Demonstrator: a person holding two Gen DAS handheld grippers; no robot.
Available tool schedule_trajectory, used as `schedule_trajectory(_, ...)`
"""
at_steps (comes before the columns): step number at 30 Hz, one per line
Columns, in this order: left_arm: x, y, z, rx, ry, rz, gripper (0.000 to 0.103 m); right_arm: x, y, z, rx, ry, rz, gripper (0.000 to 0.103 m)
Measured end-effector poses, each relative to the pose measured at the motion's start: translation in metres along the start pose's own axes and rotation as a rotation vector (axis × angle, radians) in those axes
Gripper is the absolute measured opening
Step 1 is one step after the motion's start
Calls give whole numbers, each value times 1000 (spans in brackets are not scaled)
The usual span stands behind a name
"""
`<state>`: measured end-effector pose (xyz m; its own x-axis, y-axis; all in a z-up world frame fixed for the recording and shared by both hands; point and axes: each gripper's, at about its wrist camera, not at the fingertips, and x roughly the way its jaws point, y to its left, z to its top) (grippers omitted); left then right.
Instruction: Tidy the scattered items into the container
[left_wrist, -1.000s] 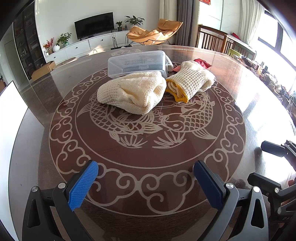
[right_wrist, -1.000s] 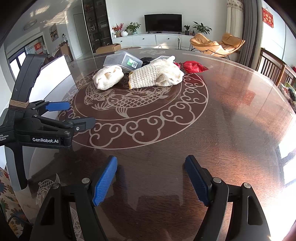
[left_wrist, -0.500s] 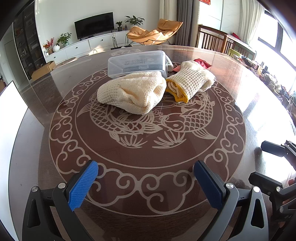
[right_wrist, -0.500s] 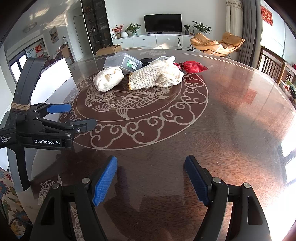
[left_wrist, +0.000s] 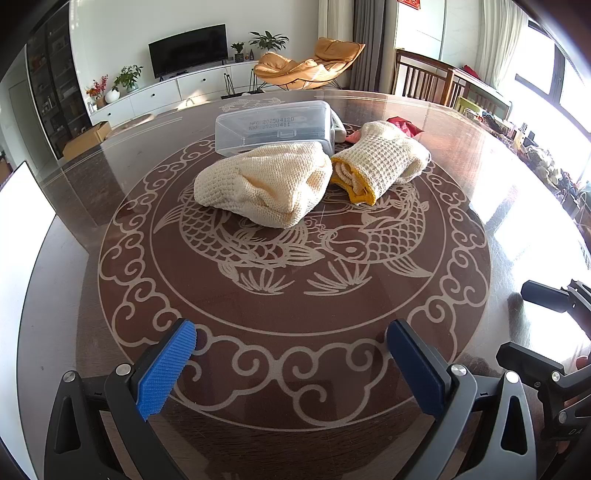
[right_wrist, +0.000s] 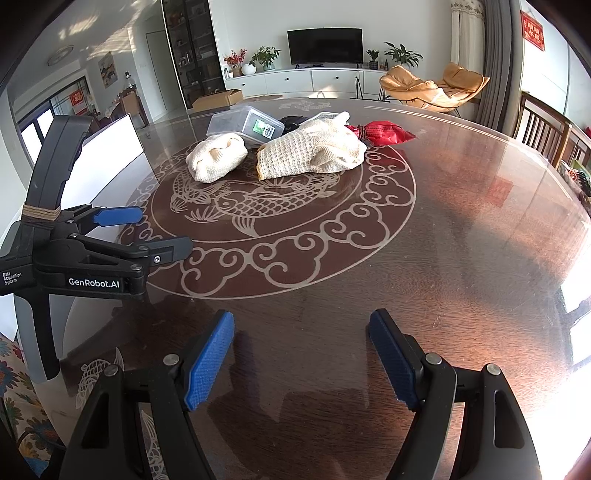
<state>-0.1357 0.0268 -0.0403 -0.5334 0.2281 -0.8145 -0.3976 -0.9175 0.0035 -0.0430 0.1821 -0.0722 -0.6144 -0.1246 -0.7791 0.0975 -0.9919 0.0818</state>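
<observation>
A clear plastic container (left_wrist: 275, 125) (right_wrist: 245, 123) stands at the far side of the fish medallion. In front of it lie a cream knit cloth (left_wrist: 264, 182) (right_wrist: 216, 157) and a rolled waffle cloth with a yellow edge (left_wrist: 380, 162) (right_wrist: 312, 149). A red packet (right_wrist: 382, 133) (left_wrist: 404, 125) and a dark item (right_wrist: 291, 122) lie behind them. My left gripper (left_wrist: 291, 363) (right_wrist: 147, 230) hangs open over the near table edge, far from the cloths. My right gripper (right_wrist: 301, 356) (left_wrist: 532, 323) is open too, with nothing between its fingers.
The round wooden table (right_wrist: 461, 221) has a glass top with a carved fish pattern. A white board (right_wrist: 103, 155) leans at its left edge. Wooden chairs (left_wrist: 428, 81) stand at the right; a TV unit (right_wrist: 314, 79) and an orange lounge chair (right_wrist: 432, 86) are behind.
</observation>
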Motion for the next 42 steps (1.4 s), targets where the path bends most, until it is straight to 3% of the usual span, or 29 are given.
schedule_trajectory(42, 0, 0, 0, 0, 0, 0, 103, 0, -1, 0, 3, -1, 3, 77)
